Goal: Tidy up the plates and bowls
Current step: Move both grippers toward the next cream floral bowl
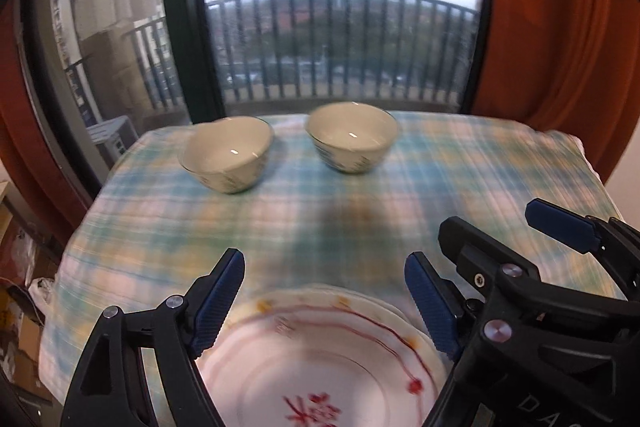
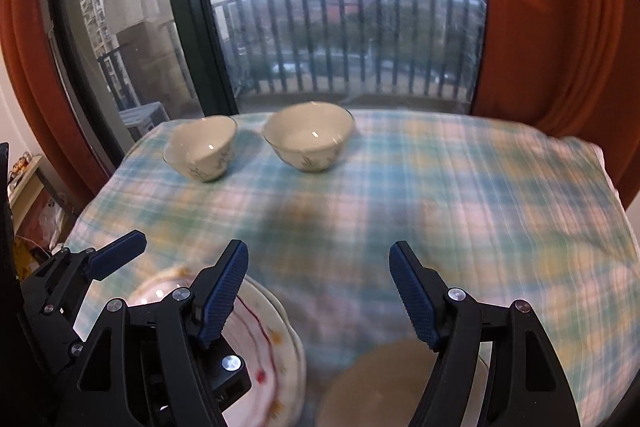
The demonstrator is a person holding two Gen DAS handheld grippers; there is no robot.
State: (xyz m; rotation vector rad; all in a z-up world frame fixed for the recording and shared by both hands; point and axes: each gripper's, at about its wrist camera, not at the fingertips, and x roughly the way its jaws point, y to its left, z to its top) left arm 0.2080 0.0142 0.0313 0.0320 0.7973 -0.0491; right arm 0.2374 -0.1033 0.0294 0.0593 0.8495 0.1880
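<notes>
Two white bowls with a blue pattern stand side by side at the table's far edge, the left bowl (image 1: 228,155) (image 2: 202,147) and the right bowl (image 1: 352,137) (image 2: 308,137). A stack of white plates with red flower marks (image 1: 320,367) (image 2: 272,339) lies at the near edge. My left gripper (image 1: 324,303) hangs open just above that stack, nothing between its pads. My right gripper (image 2: 318,291) (image 1: 488,217) is open and empty beside it, over a plain beige dish (image 2: 380,383) that is blurred and partly cut off. One of the left gripper's fingers (image 2: 116,255) shows at the left.
A blue, yellow and white checked cloth (image 1: 460,167) (image 2: 460,187) covers the table. Behind it are a glass balcony door with a dark frame (image 1: 180,27), a railing and orange curtains (image 1: 560,27) on both sides. Clutter lies on the floor at the left (image 1: 24,307).
</notes>
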